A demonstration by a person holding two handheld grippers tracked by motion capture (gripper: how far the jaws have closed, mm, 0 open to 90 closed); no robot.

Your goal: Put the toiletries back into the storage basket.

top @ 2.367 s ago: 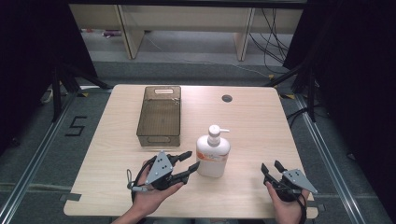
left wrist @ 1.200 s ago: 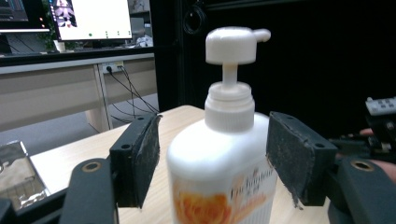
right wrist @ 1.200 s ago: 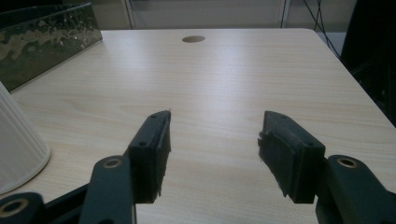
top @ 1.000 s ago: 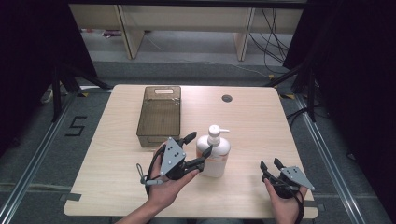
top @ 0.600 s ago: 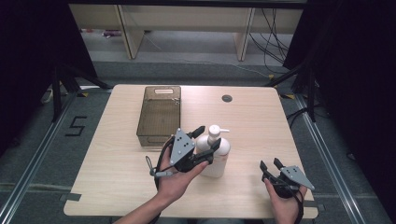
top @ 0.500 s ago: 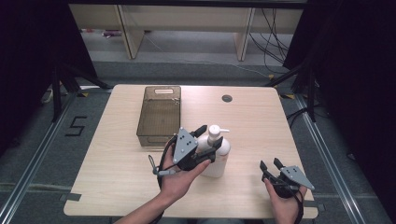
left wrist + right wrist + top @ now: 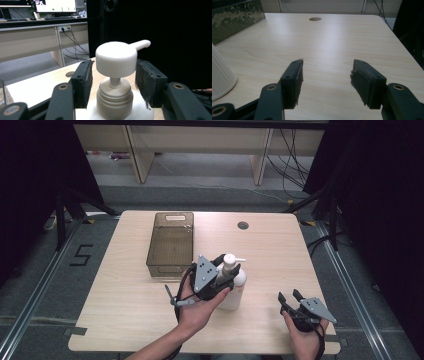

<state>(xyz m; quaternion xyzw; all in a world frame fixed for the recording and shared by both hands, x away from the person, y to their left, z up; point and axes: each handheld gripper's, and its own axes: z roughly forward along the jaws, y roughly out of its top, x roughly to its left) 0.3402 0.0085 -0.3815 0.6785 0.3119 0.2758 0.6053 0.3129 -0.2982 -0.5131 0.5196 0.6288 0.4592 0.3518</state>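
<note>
Left gripper view: left gripper point(image 7: 113, 82) jaws spread either side of the bottle point(image 7: 117, 100) pump head, small gaps both sides, not gripping. High view: bottle point(image 7: 235, 287) stands mid-table, just right of the bin point(image 7: 170, 245). Right gripper point(image 7: 291, 299) released, near the table's front right, well apart from the bottle.

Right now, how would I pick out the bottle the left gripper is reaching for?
On the wooden table, look just right of the brown see-through bin. The pump bottle stands upright there, the left gripper open around its pump head. It is the table's one white thing.
</note>
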